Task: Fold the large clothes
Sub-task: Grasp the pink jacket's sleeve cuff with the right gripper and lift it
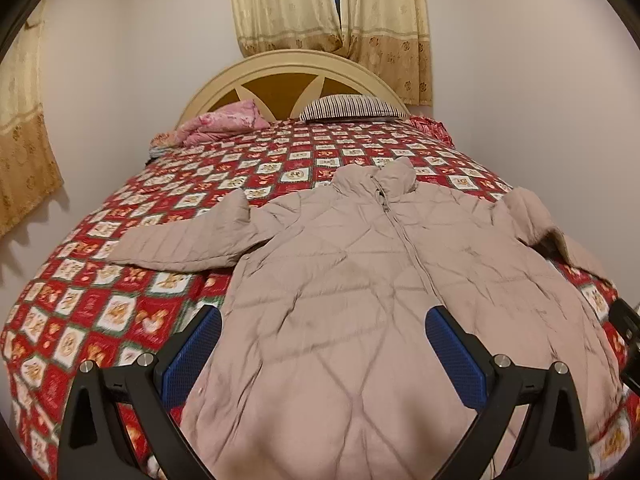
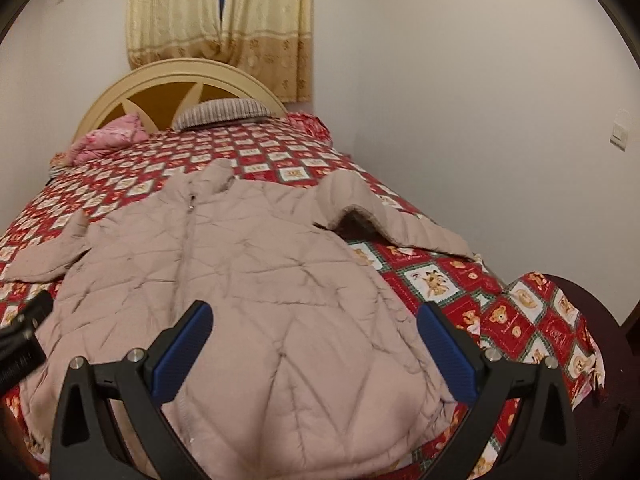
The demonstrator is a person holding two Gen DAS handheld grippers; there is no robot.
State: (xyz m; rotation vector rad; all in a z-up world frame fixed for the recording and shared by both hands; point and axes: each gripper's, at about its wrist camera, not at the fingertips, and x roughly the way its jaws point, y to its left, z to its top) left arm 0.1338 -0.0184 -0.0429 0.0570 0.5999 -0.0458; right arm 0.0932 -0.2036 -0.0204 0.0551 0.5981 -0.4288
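A beige quilted zip jacket [image 1: 360, 280] lies front-up on the bed, collar toward the headboard, sleeves spread to both sides. It also shows in the right wrist view [image 2: 248, 280]. My left gripper [image 1: 324, 320] is open and empty, hovering over the jacket's lower left part. My right gripper [image 2: 316, 316] is open and empty, hovering over the jacket's lower right part. The left sleeve [image 1: 180, 244] lies flat; the right sleeve [image 2: 384, 216] is humped and folded near the bed's right edge.
The bed has a red patchwork bedspread [image 1: 120, 300] with bear squares. A pink blanket [image 1: 224, 124] and a striped pillow [image 1: 352, 106] lie by the cream headboard [image 1: 288, 64]. Walls stand close on both sides. The bed's corner [image 2: 560, 320] drops off at right.
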